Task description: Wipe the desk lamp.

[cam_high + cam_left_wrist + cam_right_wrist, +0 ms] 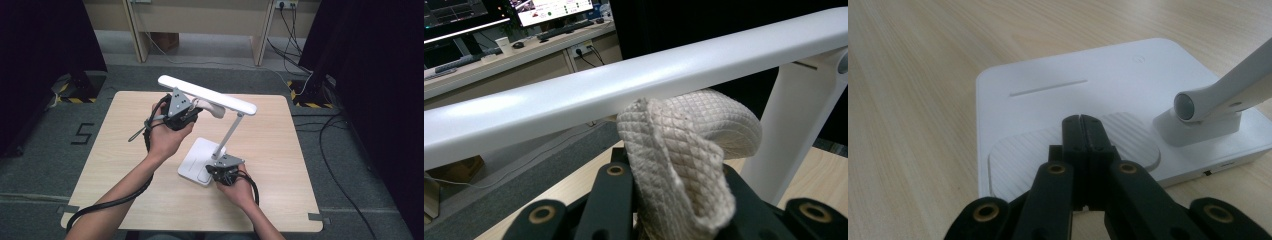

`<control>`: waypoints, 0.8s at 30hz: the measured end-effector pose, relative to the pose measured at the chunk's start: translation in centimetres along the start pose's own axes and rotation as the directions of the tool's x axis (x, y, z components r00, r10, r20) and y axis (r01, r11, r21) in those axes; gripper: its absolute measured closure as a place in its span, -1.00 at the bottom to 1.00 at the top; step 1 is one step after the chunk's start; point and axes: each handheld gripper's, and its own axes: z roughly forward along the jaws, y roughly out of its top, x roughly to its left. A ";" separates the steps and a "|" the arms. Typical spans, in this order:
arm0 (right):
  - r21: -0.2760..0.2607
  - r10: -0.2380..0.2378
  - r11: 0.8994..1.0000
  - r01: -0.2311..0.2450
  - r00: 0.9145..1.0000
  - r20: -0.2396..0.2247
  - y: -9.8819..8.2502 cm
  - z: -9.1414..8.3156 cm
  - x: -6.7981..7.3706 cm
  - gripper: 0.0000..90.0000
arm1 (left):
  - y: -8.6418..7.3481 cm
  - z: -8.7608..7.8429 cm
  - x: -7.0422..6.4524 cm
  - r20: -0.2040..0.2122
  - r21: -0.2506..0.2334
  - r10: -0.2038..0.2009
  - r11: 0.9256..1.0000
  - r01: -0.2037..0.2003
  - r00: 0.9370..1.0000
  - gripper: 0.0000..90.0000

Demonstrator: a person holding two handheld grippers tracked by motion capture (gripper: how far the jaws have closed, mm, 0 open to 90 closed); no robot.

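Note:
A white desk lamp stands mid-table, with a long light bar (207,95), a slanted arm (229,132) and a flat square base (196,161). My left gripper (192,112) is raised to the bar and shut on a folded beige cloth (684,150), which presses against the underside of the light bar (624,85). My right gripper (1082,131) is shut with nothing between its jaws; its tips rest on the ribbed pad of the base (1128,140), beside the arm's hinge (1193,107). From above, that right gripper (220,172) sits at the base's near right corner.
The wooden table (125,165) has bare room to the left and right of the lamp. Cables trail from both grippers toward the table's near edge. Beyond the far edge are a desk's legs (137,35), floor cables (330,125) and dark curtains.

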 end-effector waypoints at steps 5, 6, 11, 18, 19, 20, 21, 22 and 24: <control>0.000 0.000 1.000 0.000 1.000 0.001 0.0 0.0 0.0 1.00 | 0.1 0.1 -0.4 0.008 -0.002 0.003 1.000 -0.003 1.000 0.80; 0.000 0.000 1.000 0.000 1.000 0.001 0.0 0.0 0.0 1.00 | 0.1 0.1 -0.4 0.008 -0.002 0.003 1.000 -0.003 1.000 0.80; -0.001 -0.002 1.000 0.002 1.000 0.001 0.0 0.0 0.0 1.00 | 0.2 0.3 -0.7 0.014 -0.003 0.009 1.000 -0.009 1.000 0.80; 0.000 0.000 1.000 0.000 1.000 0.002 0.0 0.0 0.0 1.00 | 0.3 0.4 -1.2 0.026 -0.005 0.010 1.000 -0.010 1.000 0.80; -0.001 -0.001 1.000 0.001 1.000 0.001 0.0 0.0 0.0 1.00 | 0.3 0.5 -1.2 0.027 -0.004 0.013 1.000 -0.012 1.000 0.80; 0.000 0.000 1.000 0.000 1.000 0.002 0.0 0.0 0.0 1.00 | 0.3 0.5 -1.3 0.029 -0.003 0.015 1.000 -0.015 0.999 0.80; -0.001 0.000 1.000 0.000 1.000 0.002 0.0 0.0 0.0 1.00 | 0.4 0.5 -1.4 0.030 -0.005 0.016 1.000 -0.016 0.999 0.80; -0.001 0.000 1.000 0.000 1.000 0.002 0.0 0.0 0.0 1.00 | 0.4 0.5 -1.4 0.030 -0.005 0.016 1.000 -0.016 0.999 0.80; -0.001 0.000 1.000 0.000 1.000 0.002 0.0 0.0 0.0 1.00 | 0.4 0.6 -1.5 0.033 -0.005 0.017 1.000 -0.016 0.999 0.80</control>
